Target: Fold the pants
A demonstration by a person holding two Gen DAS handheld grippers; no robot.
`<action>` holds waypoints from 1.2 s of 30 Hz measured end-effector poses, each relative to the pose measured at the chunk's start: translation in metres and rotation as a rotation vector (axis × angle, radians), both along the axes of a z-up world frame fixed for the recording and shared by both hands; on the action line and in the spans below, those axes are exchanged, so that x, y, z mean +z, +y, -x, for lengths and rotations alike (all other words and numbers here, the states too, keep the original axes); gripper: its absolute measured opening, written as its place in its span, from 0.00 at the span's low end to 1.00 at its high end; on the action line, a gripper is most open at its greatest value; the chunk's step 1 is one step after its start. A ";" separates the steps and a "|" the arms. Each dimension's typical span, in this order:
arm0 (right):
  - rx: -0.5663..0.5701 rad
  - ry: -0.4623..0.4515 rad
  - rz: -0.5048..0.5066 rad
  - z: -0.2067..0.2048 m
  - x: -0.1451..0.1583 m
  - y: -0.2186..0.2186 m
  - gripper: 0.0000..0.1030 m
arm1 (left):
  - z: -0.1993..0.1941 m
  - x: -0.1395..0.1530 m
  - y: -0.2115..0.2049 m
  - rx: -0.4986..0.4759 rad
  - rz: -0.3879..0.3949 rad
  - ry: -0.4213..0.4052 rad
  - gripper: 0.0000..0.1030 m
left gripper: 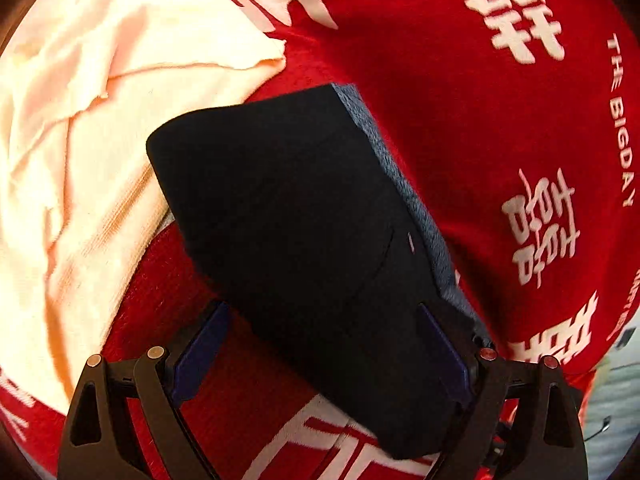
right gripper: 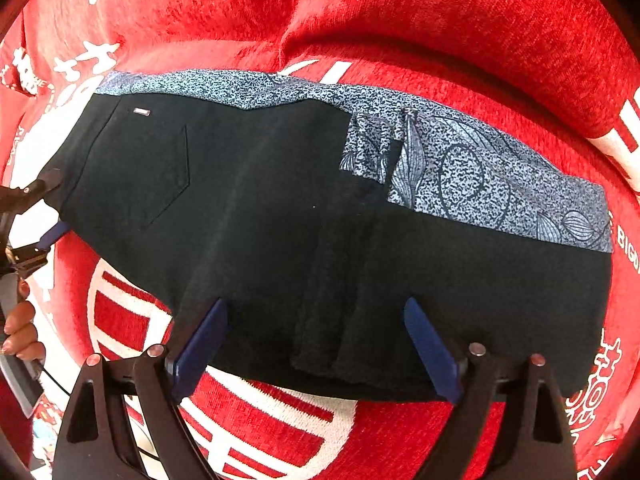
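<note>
We see the black pants lying folded on a red blanket with white printed characters and the words "THE BIGDAY" along one side. A grey-blue patterned layer of the pants, speckled with leaf and circle line art, shows along the far edge in the right wrist view and as a thin strip on the right edge in the left wrist view. Back pocket with a small metal tag faces up near the left end.

Right gripper sits at the near edge of the pants, blue fingers spread wide, cloth lying between them; nothing pinched that we can see. Left gripper is also spread wide, straddling the pants' end, with the right finger partly hidden by the fabric. Whether that finger touches the cloth, cannot tell.

In the right wrist view the left gripper appears at the far left edge, by the waist end of the pants, with the person's fingers below it.

A cream-coloured cloth, rumpled, lies on the blanket just beside the pants, left side of the left wrist view; the pants' corner overlaps its edge.
</note>
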State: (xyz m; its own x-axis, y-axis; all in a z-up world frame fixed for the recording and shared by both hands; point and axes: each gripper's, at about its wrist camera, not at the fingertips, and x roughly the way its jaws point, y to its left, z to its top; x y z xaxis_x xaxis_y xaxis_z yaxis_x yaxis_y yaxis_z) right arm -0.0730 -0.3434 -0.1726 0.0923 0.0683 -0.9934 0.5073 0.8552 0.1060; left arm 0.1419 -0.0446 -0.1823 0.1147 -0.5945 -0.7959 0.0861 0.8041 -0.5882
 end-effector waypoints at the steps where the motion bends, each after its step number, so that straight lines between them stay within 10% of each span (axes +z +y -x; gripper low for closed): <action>1: -0.001 -0.001 0.000 0.000 0.000 0.000 0.89 | -0.001 0.000 0.000 0.006 0.010 -0.002 0.91; 7: 0.007 -0.008 0.004 0.001 0.000 0.000 0.89 | -0.018 0.005 -0.012 0.052 0.069 0.004 0.91; 14: 0.004 -0.006 -0.005 -0.001 0.001 0.000 0.89 | -0.023 -0.004 -0.033 0.072 -0.050 -0.019 0.91; 16: -0.001 -0.002 -0.014 -0.003 0.006 -0.003 0.89 | -0.021 -0.001 -0.039 0.064 -0.117 -0.038 0.82; 18: -0.012 -0.002 -0.021 -0.007 0.016 -0.007 0.89 | -0.017 0.002 -0.045 0.035 -0.233 -0.085 0.47; 21: -0.002 -0.048 -0.042 -0.022 0.040 -0.009 0.89 | -0.009 0.010 -0.053 -0.050 -0.323 -0.163 0.35; 29: 0.196 -0.084 -0.235 -0.147 0.073 0.013 0.89 | 0.041 0.036 -0.106 -0.318 -0.595 -0.512 0.33; 36: 0.414 0.039 -0.329 -0.270 0.061 0.086 0.90 | 0.047 0.034 -0.112 -0.355 -0.621 -0.545 0.33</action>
